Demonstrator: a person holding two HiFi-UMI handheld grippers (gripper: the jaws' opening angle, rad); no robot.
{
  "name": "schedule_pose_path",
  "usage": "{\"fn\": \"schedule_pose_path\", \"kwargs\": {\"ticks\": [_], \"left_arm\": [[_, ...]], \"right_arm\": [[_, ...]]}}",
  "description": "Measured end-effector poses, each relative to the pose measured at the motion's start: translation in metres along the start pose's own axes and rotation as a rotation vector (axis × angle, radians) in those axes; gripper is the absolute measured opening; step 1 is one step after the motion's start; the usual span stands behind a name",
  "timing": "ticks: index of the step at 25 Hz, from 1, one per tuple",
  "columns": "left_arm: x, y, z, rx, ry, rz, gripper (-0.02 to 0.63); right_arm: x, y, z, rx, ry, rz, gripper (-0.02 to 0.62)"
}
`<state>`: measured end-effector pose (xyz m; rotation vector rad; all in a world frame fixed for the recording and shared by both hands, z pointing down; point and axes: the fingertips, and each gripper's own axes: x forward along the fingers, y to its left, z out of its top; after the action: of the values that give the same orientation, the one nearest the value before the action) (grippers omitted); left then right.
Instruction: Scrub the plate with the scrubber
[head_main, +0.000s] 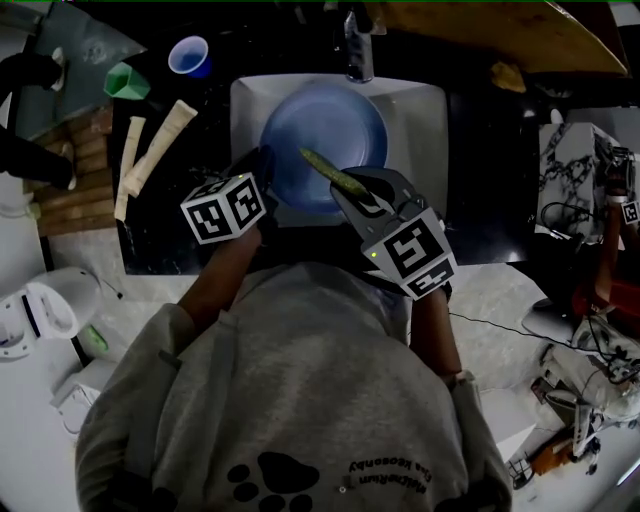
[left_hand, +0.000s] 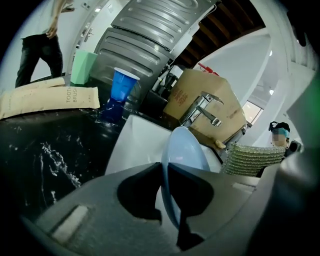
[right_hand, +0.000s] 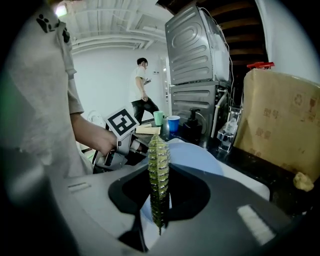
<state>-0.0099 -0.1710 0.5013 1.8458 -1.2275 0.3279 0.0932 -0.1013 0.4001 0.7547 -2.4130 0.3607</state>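
A blue plate (head_main: 325, 140) is held tilted over the white sink (head_main: 415, 120). My left gripper (head_main: 266, 168) is shut on the plate's near left rim. In the left gripper view the plate (left_hand: 184, 147) runs edge-on between the two jaws of the left gripper (left_hand: 164, 172). My right gripper (head_main: 352, 186) is shut on a flat green scrubber (head_main: 328, 170), whose free end lies over the plate's face. In the right gripper view the scrubber (right_hand: 158, 165) stands up from the right gripper (right_hand: 159, 182), with the plate (right_hand: 197, 157) just behind it.
A faucet (head_main: 358, 50) stands at the sink's far edge. On the dark wet counter to the left are a blue cup (head_main: 189, 55), a green cup (head_main: 126, 80) and paper toothbrush packets (head_main: 160, 145). A cardboard box (right_hand: 280, 120) sits behind the sink. A person (right_hand: 141, 85) stands far off.
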Motion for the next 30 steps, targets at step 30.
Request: {"fn": "schedule_pose_path", "kwargs": {"ticks": [30], "left_arm": [[0.086,0.024,-0.048,-0.057,0.231,0.029,0.037]], "right_arm": [[0.033,-0.05,-0.026,0.154,-0.082,-0.056,0.067]]}}
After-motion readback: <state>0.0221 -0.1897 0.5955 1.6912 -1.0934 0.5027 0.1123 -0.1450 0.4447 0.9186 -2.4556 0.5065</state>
